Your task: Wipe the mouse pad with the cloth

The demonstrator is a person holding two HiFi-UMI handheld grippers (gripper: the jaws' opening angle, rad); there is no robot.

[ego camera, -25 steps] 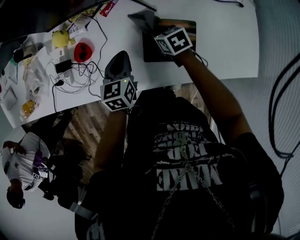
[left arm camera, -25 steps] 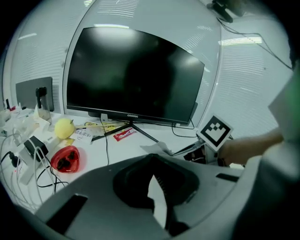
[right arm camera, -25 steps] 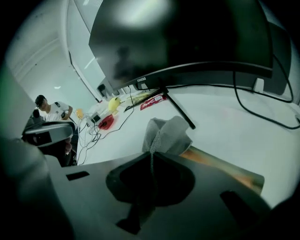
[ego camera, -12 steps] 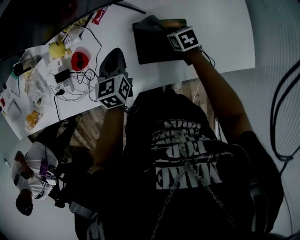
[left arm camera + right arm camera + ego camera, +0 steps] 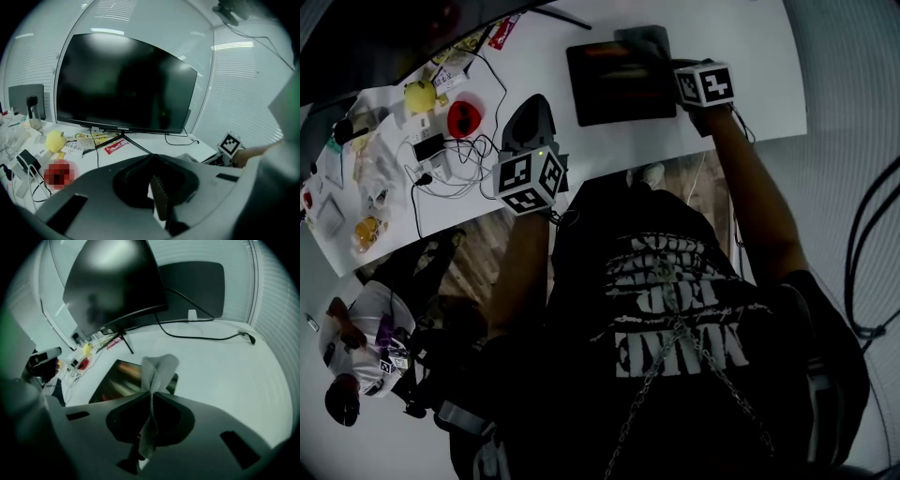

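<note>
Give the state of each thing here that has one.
right tool: shut on cloth
left tool: shut, empty
cloth: bunched, pinched
mouse pad: flat on desk
monitor: screen dark

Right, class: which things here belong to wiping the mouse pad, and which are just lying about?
Part of the job: cloth, pinched in the right tool; mouse pad.

Just lying about: monitor; yellow round object; red object; cables.
</note>
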